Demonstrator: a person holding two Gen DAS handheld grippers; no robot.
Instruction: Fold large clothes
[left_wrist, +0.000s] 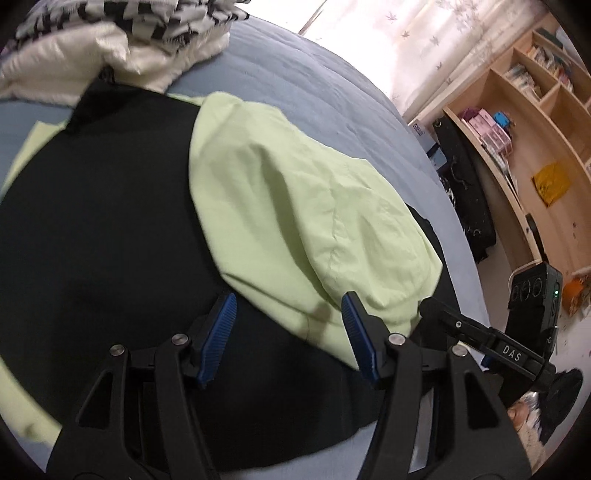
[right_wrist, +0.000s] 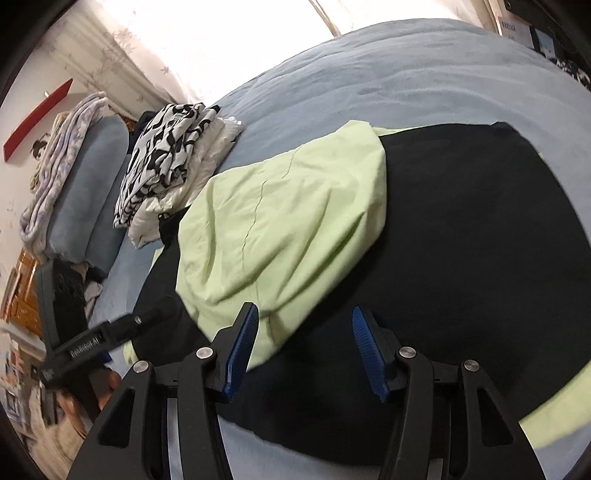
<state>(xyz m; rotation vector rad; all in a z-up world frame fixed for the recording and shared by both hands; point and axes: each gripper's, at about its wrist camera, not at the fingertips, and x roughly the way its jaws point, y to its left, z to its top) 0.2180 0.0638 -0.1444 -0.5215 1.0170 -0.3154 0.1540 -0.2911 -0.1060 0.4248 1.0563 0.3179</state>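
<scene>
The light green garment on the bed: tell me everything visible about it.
The light green garment is thin, matte, woven-looking cloth, wrinkled, with a seam line down it. It lies bunched and folded over on a black garment spread on the blue bed cover. More green cloth shows beyond the black garment's edges. Neither claw touches it.

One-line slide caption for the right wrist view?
Open right gripper hovers over a light green garment folded across a black garment on the blue bed.

Right tool (right_wrist: 303, 325) open above green fabric (right_wrist: 280, 221), black garment (right_wrist: 461, 240), blue bed (right_wrist: 388, 70)
</scene>
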